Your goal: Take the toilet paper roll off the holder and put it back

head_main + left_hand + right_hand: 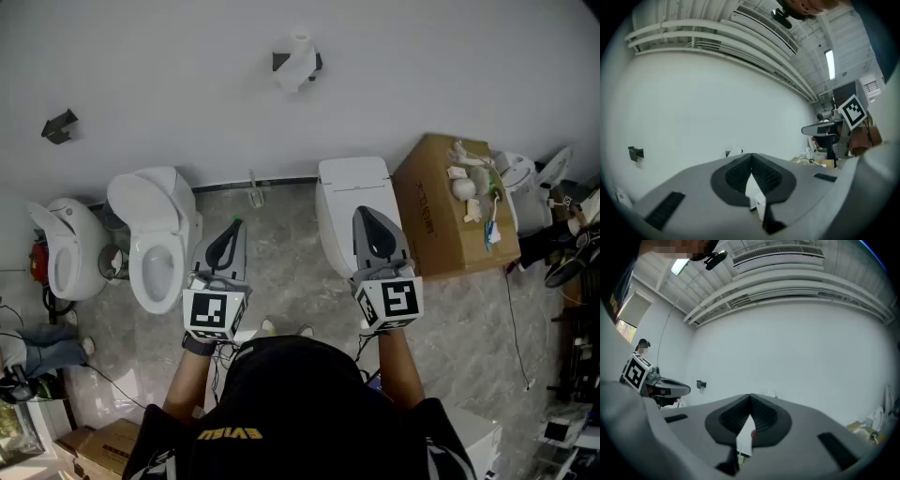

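The toilet paper roll (298, 60) is hanging on its wall holder (280, 62), well apart from both grippers. The left gripper (234, 228) and right gripper (371, 218) are pointing toward the wall, jaws clenched together on nothing.

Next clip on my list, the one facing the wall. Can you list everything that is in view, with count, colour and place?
toilet paper roll: one, white, on its black holder high on the wall
second bracket: one, black, on the wall at left, no roll on it
left toilet: one, white, at the wall
middle toilet: one, white, lid up
right toilet: one, white, lid shut
cardboard box: one, brown, right of the toilets, small white items on top
floor: grey marbled tiles
left gripper: grey, black pads, jaws shut, empty
right gripper: same, jaws shut, empty
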A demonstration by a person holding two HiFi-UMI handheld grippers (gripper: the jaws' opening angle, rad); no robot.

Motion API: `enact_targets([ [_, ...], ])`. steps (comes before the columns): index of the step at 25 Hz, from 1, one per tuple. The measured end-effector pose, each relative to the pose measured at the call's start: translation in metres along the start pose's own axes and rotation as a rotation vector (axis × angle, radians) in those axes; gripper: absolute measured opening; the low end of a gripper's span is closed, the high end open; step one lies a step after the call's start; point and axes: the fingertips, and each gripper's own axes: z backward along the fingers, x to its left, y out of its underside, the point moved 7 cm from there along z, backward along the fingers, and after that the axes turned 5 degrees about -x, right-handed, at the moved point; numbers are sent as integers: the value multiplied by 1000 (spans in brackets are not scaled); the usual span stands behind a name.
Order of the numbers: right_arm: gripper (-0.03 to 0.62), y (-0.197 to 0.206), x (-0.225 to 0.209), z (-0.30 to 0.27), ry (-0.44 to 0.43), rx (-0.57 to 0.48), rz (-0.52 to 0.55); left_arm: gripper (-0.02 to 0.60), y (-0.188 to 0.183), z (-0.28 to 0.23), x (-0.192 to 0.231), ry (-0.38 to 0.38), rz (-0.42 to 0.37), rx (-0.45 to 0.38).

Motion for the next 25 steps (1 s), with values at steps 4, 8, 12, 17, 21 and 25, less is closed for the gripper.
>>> enact_targets([
  [4, -6, 1, -10, 8, 4, 12, 2, 8, 2, 4, -4, -33, 6, 21],
  [8, -6, 2, -17, 22, 4, 29, 15, 8, -3, 8, -4, -51, 54, 11],
  [12, -5, 3, -23, 29, 0, 12, -3, 8, -5, 3, -6, -47, 11, 19],
  [17, 32, -2, -22, 36, -4, -6, 21, 8, -2, 5, -10, -39, -38, 37],
  [21, 217, 0, -22, 41, -24, 9, 30, 8, -2, 6, -7, -44, -7, 40],
  [25, 421, 9, -18, 44, -47, 31, 11, 8, -6, 7, -12, -48, -62, 41],
])
